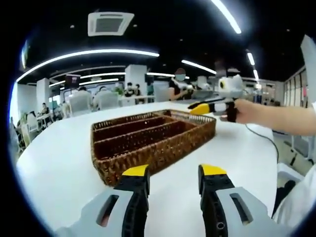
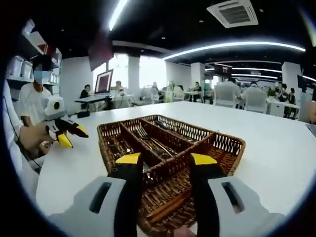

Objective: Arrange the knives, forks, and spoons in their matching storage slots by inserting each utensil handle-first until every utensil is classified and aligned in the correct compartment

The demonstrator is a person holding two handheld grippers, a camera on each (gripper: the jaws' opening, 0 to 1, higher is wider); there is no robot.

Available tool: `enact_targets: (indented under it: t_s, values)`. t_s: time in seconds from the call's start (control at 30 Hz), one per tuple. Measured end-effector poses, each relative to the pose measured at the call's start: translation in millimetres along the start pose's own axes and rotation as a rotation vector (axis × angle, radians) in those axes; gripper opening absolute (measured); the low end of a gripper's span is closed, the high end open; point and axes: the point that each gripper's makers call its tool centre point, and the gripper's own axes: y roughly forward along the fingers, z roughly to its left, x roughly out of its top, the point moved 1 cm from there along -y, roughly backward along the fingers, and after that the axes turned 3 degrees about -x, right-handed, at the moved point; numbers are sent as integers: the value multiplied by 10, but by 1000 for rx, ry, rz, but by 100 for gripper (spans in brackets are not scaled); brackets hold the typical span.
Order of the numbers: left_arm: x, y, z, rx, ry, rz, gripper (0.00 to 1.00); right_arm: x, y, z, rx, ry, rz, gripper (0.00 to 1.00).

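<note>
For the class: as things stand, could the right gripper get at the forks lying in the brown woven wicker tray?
Probably yes. The right gripper hangs with open jaws directly over the brown woven wicker tray, and the metal forks lie uncovered in a middle compartment just ahead. The left gripper sits off to the side, out of the way.

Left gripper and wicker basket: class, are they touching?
Apart. In the left gripper view, bare white table shows between the open left gripper and the wicker basket.
</note>
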Motion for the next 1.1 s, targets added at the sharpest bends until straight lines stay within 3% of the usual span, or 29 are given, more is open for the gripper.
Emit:
enact_targets:
  t_s: [0.27, 0.53, 1.1]
  values:
    - [49, -24, 25, 26, -4, -30, 50, 129, -63, 220, 13, -23, -61, 51]
    - [43, -60, 32, 41, -8, -47, 57, 150, -148, 459, 14, -50, -73, 60]
    - [39, -155, 74, 76, -7, -68, 67, 174, -362, 672, -45, -20, -112, 74]
